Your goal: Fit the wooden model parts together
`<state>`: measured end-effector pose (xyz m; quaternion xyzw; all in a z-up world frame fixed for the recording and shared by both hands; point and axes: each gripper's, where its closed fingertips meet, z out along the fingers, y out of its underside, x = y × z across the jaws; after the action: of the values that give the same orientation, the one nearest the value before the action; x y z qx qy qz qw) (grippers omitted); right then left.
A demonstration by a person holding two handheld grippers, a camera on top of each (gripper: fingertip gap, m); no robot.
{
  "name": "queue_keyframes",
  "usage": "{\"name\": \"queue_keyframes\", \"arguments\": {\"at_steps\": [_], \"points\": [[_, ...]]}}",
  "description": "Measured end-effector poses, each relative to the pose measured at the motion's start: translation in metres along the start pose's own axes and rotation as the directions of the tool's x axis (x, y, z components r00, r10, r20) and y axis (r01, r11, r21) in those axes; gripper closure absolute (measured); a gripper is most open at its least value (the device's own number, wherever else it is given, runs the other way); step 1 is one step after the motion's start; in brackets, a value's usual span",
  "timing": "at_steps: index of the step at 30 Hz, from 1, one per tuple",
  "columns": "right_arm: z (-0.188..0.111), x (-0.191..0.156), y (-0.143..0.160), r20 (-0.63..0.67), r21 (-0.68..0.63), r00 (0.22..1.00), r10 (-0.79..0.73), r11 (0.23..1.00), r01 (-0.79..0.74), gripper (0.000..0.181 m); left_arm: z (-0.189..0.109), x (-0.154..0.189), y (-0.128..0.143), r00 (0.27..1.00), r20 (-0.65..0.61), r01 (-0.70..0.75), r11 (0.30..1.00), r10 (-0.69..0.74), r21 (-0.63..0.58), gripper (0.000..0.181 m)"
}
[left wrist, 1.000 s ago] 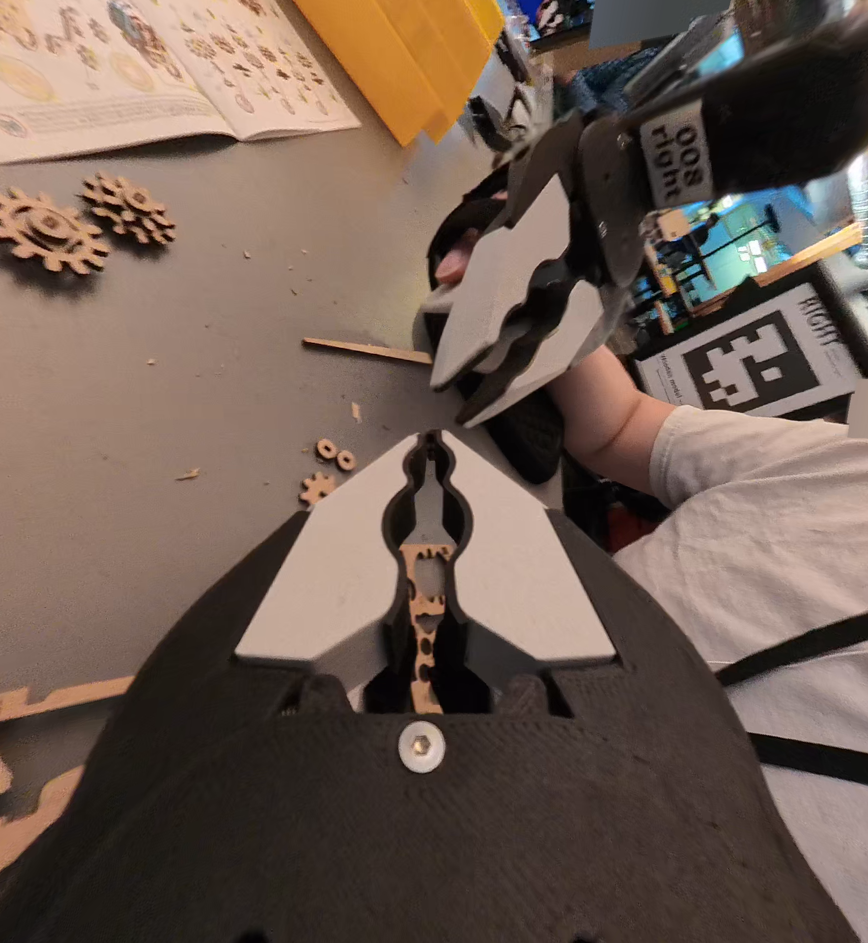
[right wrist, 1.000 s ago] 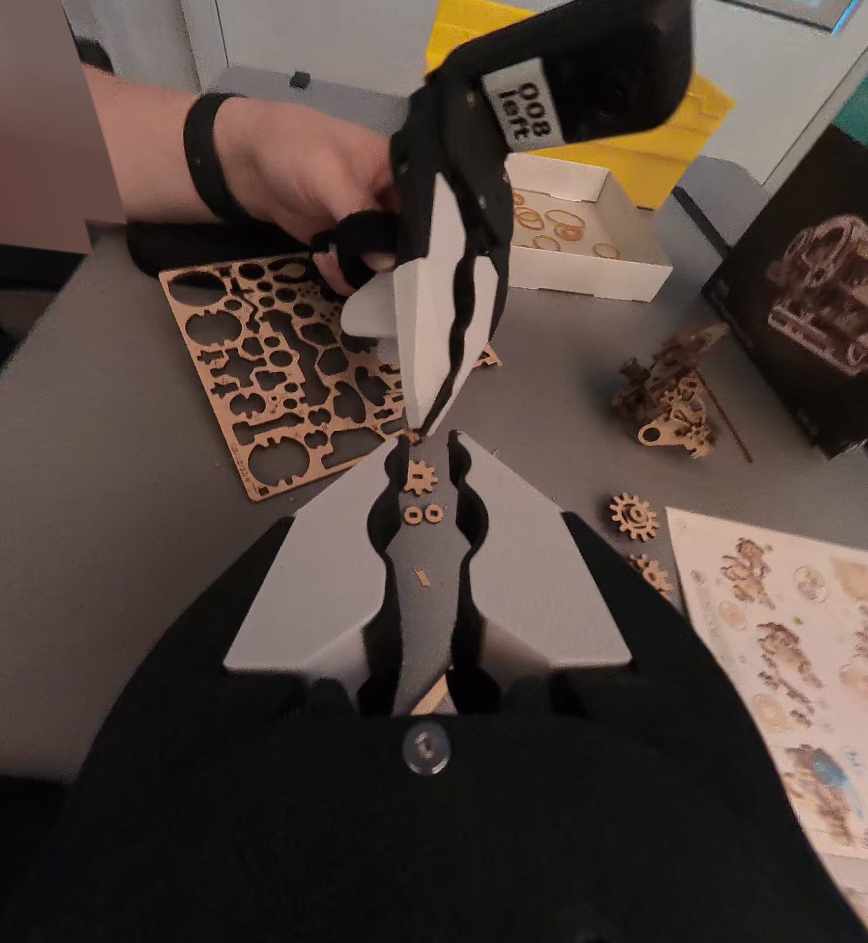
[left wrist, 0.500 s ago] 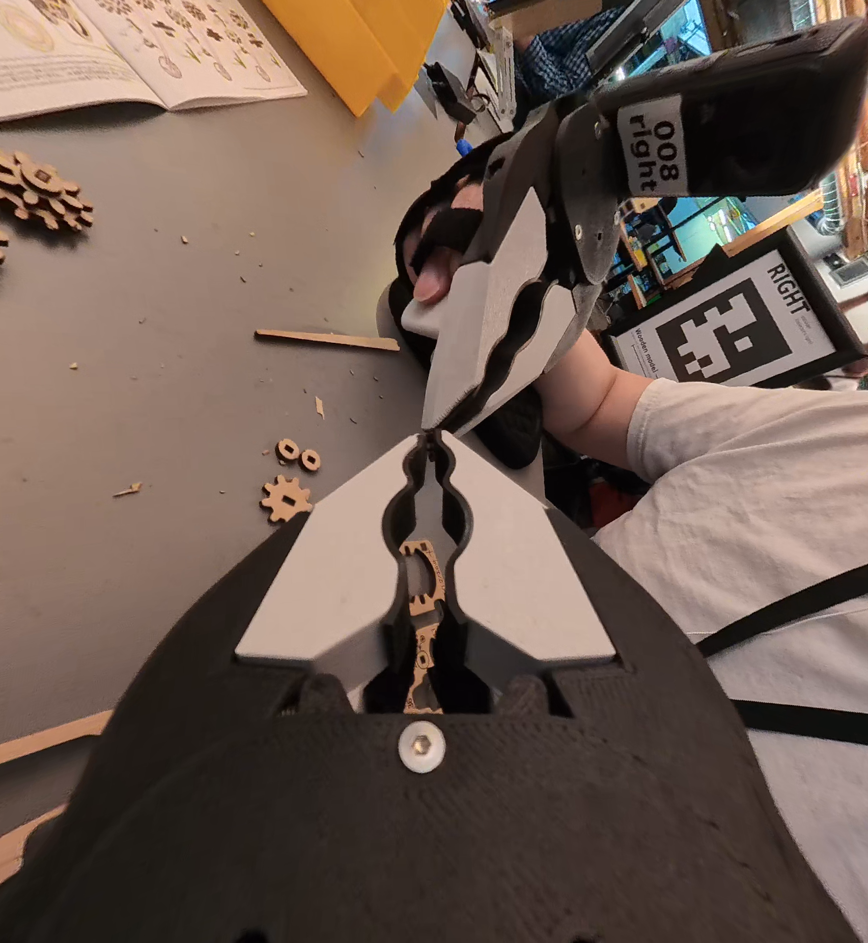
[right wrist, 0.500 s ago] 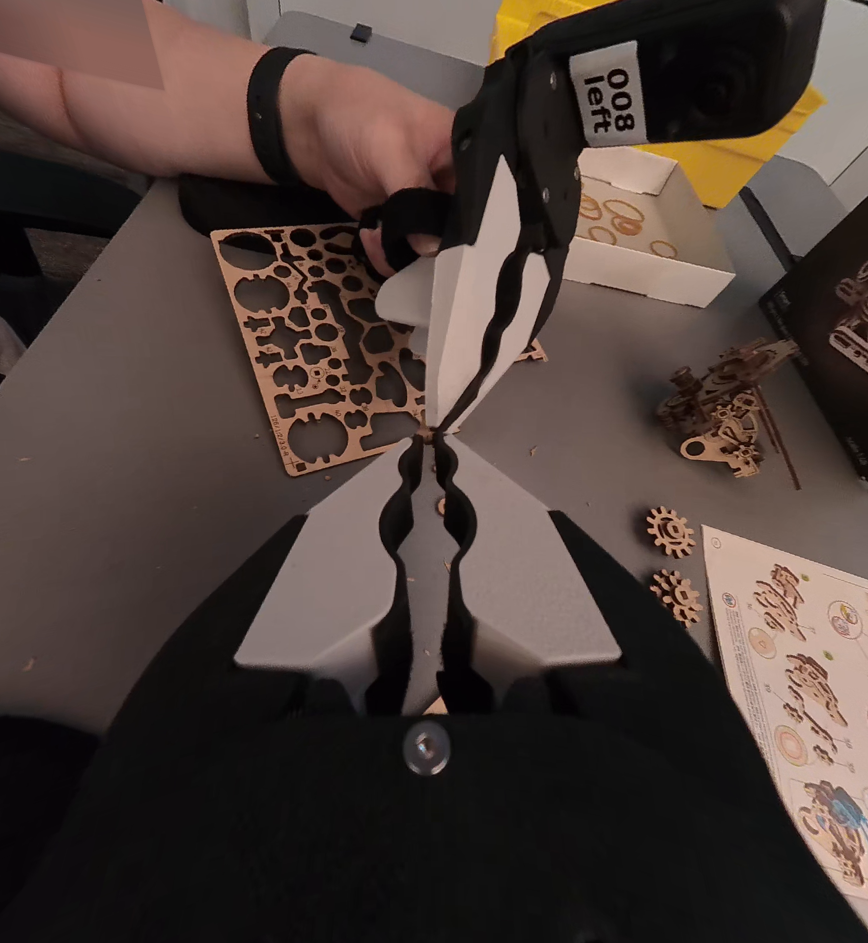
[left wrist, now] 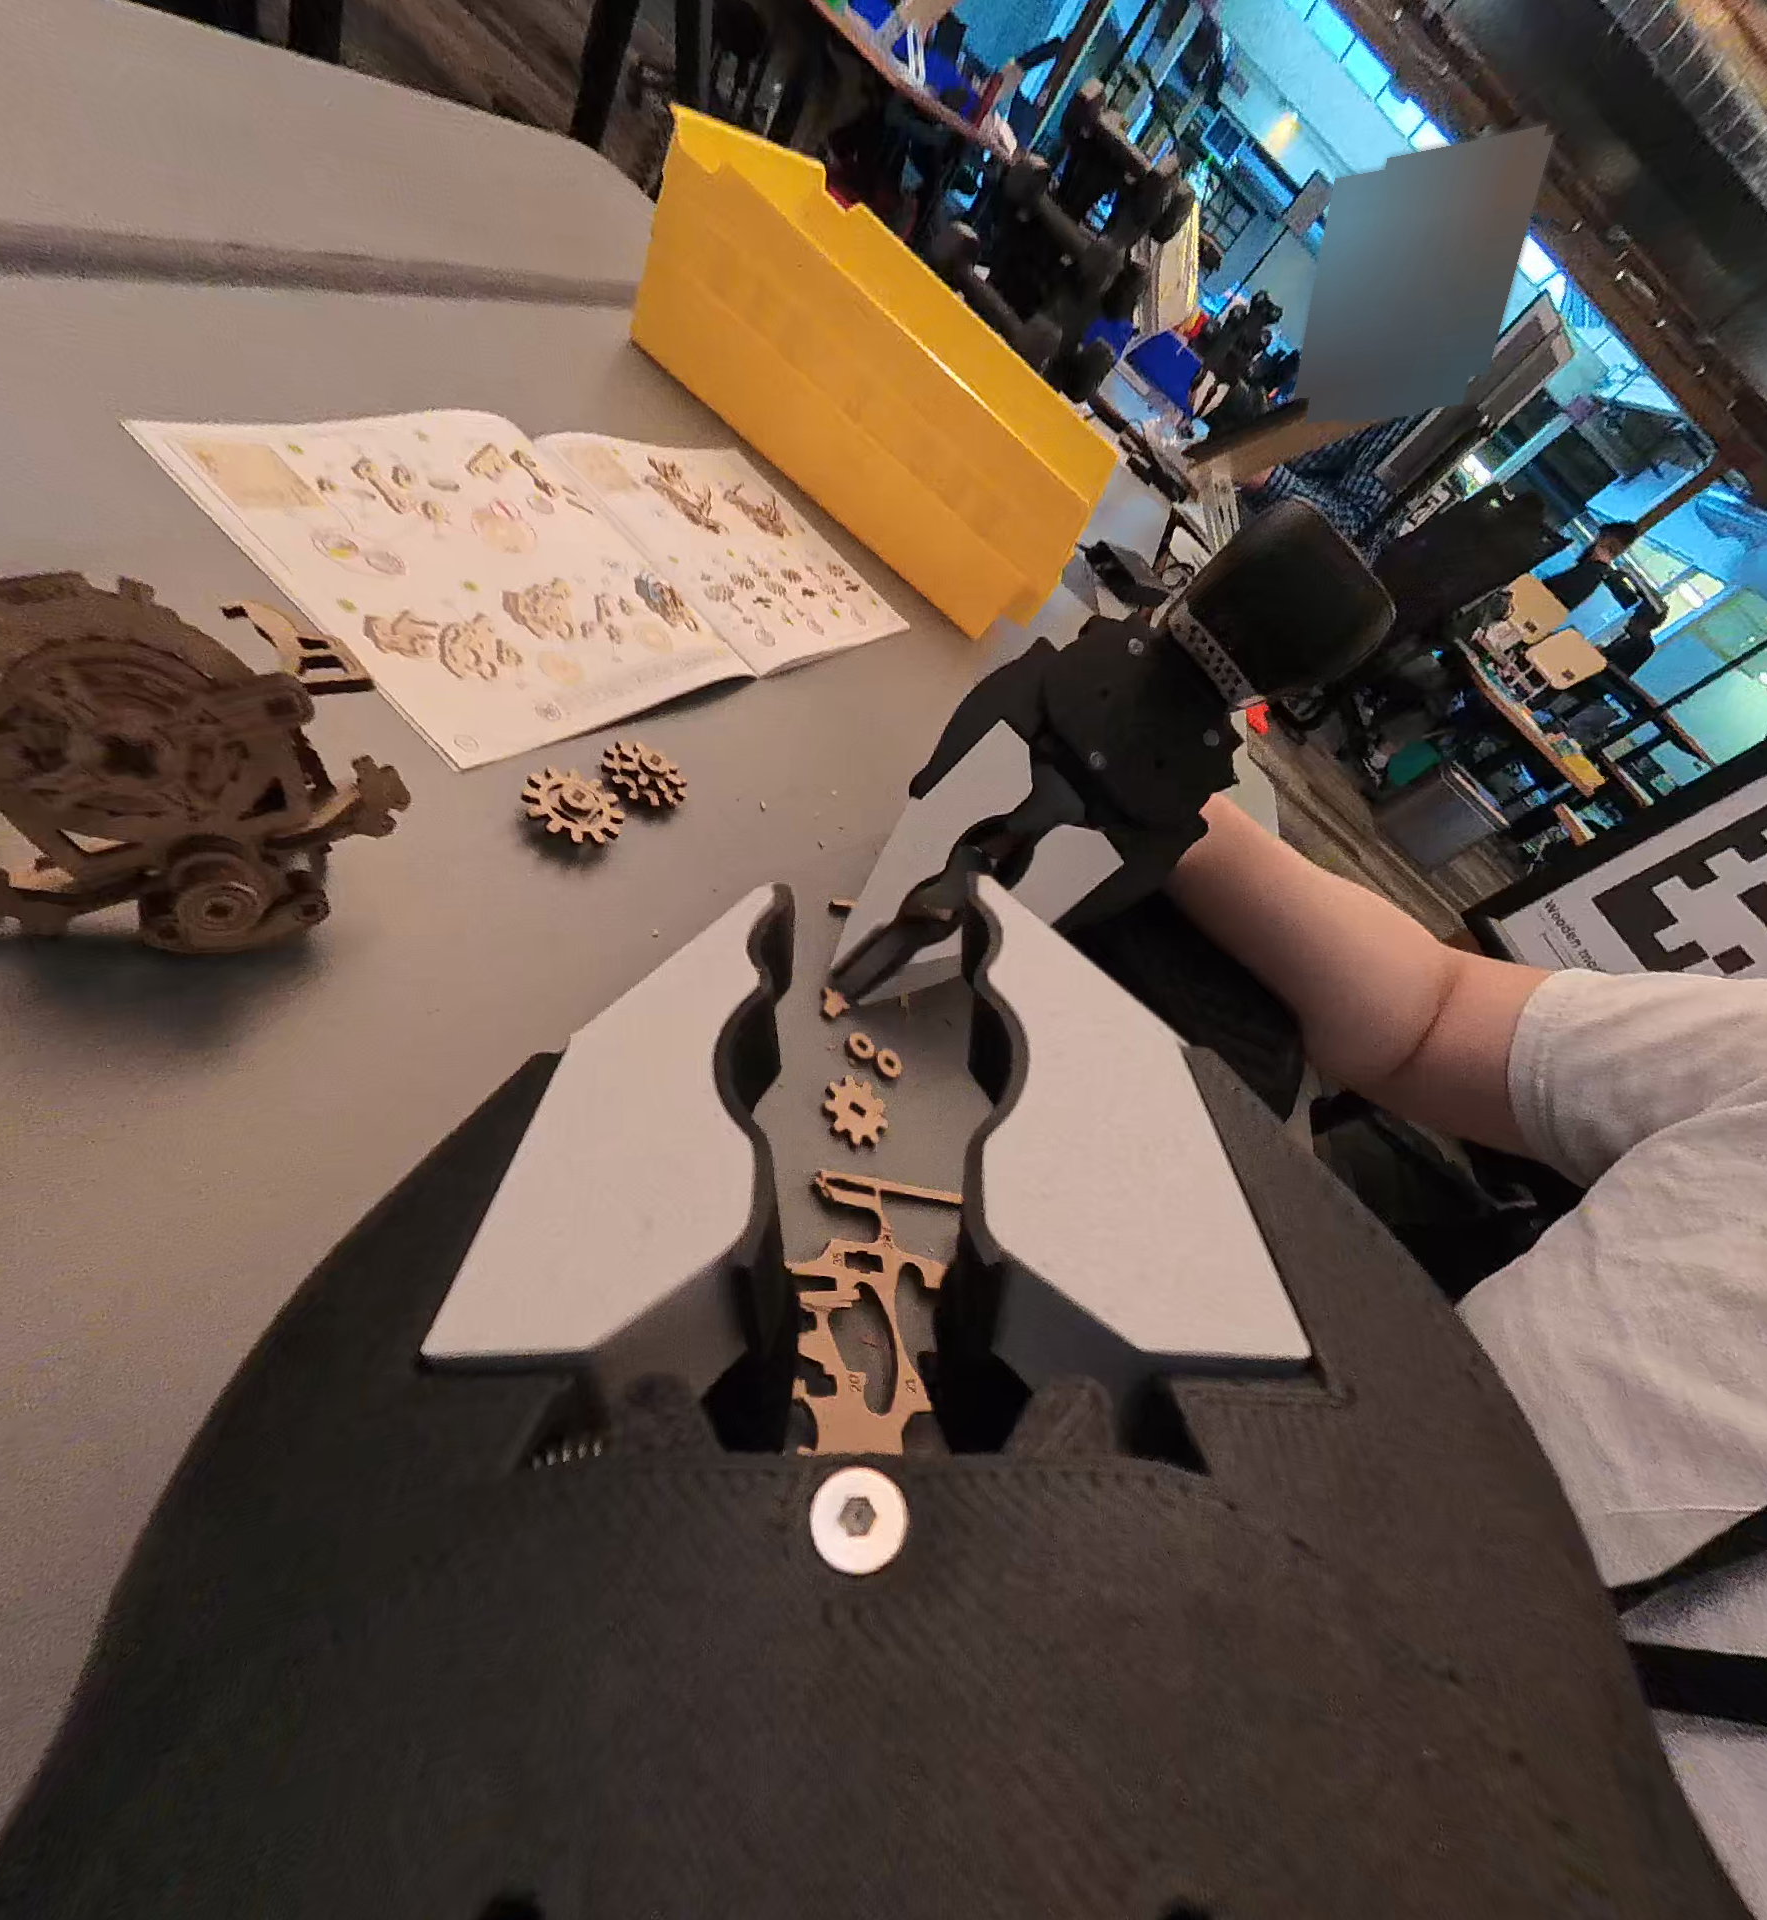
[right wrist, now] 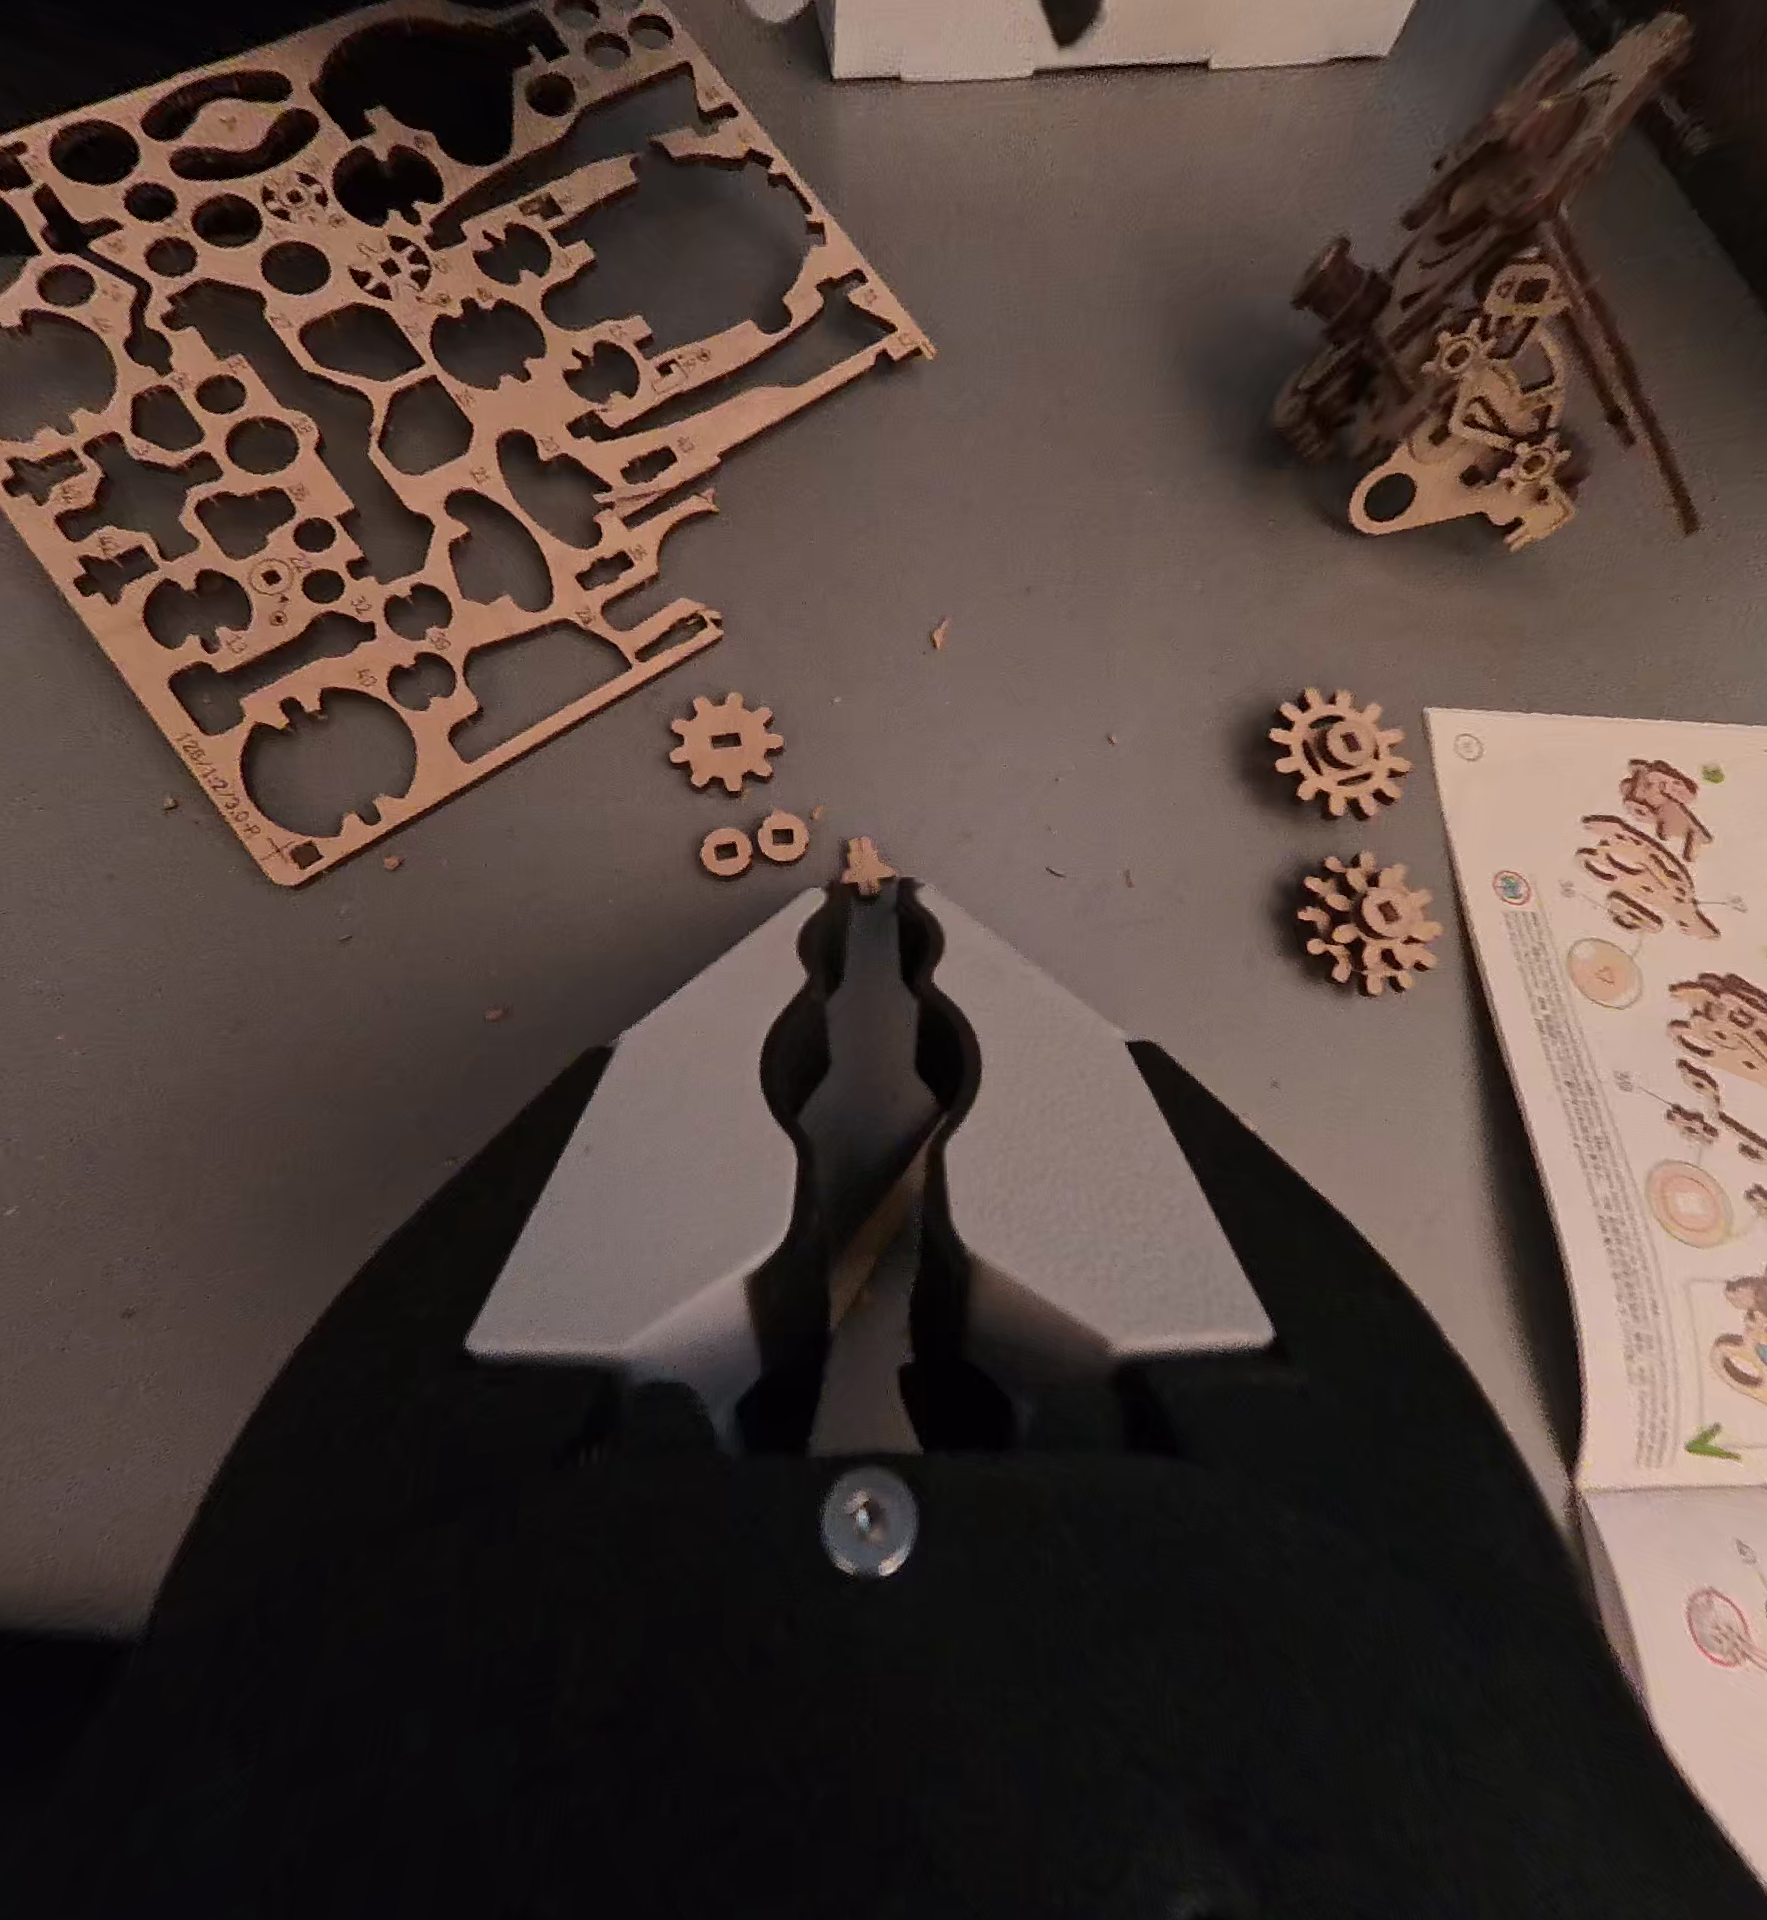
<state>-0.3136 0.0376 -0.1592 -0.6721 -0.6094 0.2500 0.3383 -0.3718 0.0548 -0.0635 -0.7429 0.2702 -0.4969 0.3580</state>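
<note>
Just beside the two small rings (right wrist: 754, 844) on the grey table (right wrist: 1014, 540), your right gripper (right wrist: 866, 891) has its jaws closed on a tiny cross-shaped wooden piece (right wrist: 864, 864), which sticks out past the tips; I cannot tell if the piece touches the table. Your left gripper (left wrist: 877, 914) has its jaws wide open and holds nothing. It hovers above the same rings, with the small flat gear (left wrist: 855, 1110) and the corner of the cut-out wooden sheet (left wrist: 858, 1340) showing between its fingers.

I judge that you are at the step of picking one small part, before any joining. The half-built model (right wrist: 1450, 343) stands well apart from the rings, beyond the two thicker gears (right wrist: 1352, 831), and the open instruction booklet (right wrist: 1679, 1091) lies on the far side of those gears. The next move asks for a firm, level grip on the tiny piece, because it is thin and can twist or slip out. You then need a mating part with a matching hole, perhaps a ring or the flat gear, held steady by the free left gripper.
</note>
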Motion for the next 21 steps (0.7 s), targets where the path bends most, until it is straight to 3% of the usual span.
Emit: {"name": "queue_keyframes", "arguments": {"at_steps": [2, 5, 8, 10, 12, 16, 18, 21], "points": [[-0.006, 0.007, -0.002, -0.04, 0.026, 0.999, -0.003, 1.0, 0.004, 0.16, -0.003, 0.001, -0.005, 0.999, 0.008, -0.033, 0.999, 0.033, 0.026, 0.151], [-0.024, 0.021, -0.017, -0.099, 0.143, 0.995, 0.017, 0.99, -0.003, 0.157, -0.011, 0.001, -0.017, 0.988, 0.067, -0.144, 0.986, 0.138, 0.083, 0.153], [-0.06, 0.05, -0.04, -0.274, 0.316, 0.961, 0.036, 0.947, 0.054, 0.152, -0.026, 0.004, -0.034, 0.943, 0.165, -0.316, 0.936, 0.29, 0.157, 0.154], [-0.11, 0.074, -0.06, -0.492, 0.449, 0.867, 0.072, 0.875, 0.182, 0.153, -0.033, 0.001, -0.039, 0.894, 0.251, -0.418, 0.894, 0.372, 0.164, 0.149], [-0.166, 0.087, -0.069, -0.675, 0.492, 0.728, 0.12, 0.808, 0.323, 0.152, -0.038, -0.004, -0.041, 0.844, 0.327, -0.493, 0.854, 0.424, 0.167, 0.14], [-0.239, 0.106, -0.051, -0.927, 0.29, 0.354, 0.122, 0.832, 0.473, 0.108, -0.038, -0.003, -0.043, 0.807, 0.371, -0.55, 0.814, 0.46, 0.188, 0.127], [-0.252, 0.11, -0.044, -0.949, 0.257, 0.286, 0.129, 0.843, 0.473, 0.1, -0.038, -0.004, -0.043, 0.796, 0.385, -0.562, 0.808, 0.468, 0.179, 0.124], [-0.261, 0.109, -0.036, -0.931, 0.349, 0.272, 0.244, 0.813, 0.466, 0.094, -0.044, 0.0, -0.047, 0.78, 0.404, -0.59, 0.777, 0.479, 0.219, 0.121]]}}
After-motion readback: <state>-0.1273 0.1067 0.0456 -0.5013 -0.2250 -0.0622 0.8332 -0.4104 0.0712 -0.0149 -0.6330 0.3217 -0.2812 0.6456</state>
